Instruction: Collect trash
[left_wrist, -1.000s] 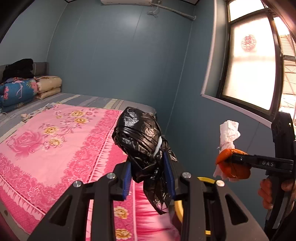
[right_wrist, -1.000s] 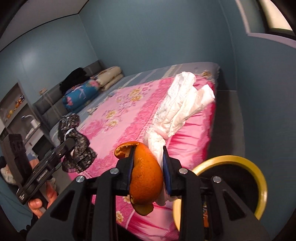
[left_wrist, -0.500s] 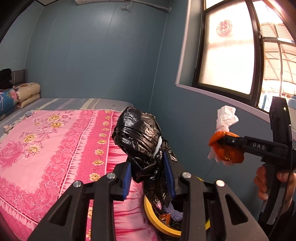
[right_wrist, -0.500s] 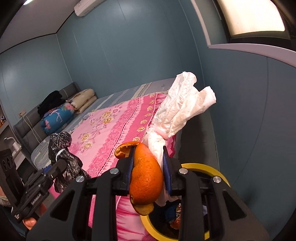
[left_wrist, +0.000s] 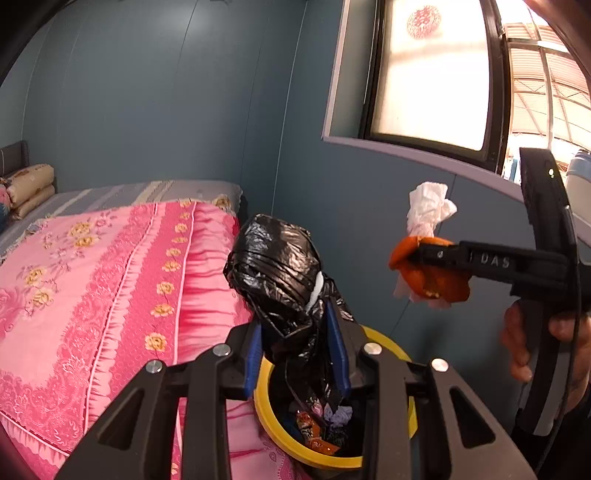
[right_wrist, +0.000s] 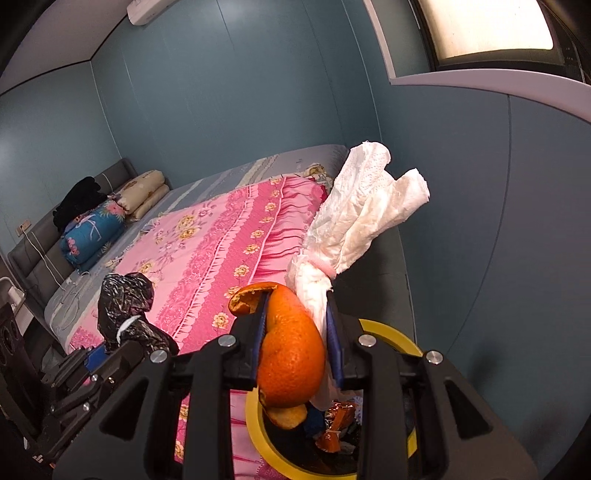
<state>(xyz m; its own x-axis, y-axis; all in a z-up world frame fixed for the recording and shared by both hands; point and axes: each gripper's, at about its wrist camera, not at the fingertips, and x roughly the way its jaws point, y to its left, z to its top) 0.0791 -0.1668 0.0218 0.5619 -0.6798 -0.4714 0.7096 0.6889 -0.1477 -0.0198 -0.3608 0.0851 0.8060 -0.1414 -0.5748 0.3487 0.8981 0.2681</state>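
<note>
Your left gripper (left_wrist: 295, 350) clamps the black bag (left_wrist: 277, 269), right gripper (right_wrist: 295, 347) clamps peel (right_wrist: 291, 362) and tissue (right_wrist: 354, 225), bin rim (left_wrist: 384, 341) at 6 o'clock, bed edge (left_wrist: 207, 295) at 9, wall (left_wrist: 369, 229) at 3.

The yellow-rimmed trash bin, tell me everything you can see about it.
The trash bin is round, with a bright yellow rim and a dark inside; the rim looks like plastic. It stands open beside the bed's pink cover, near the blue wall. Inside lie crumpled wrappers, orange and pale among them. Both grippers partly hide it: the left gripper holds a black bag bundle over it, the right gripper orange peel and tissue. Nothing visibly touches the rim.
</note>
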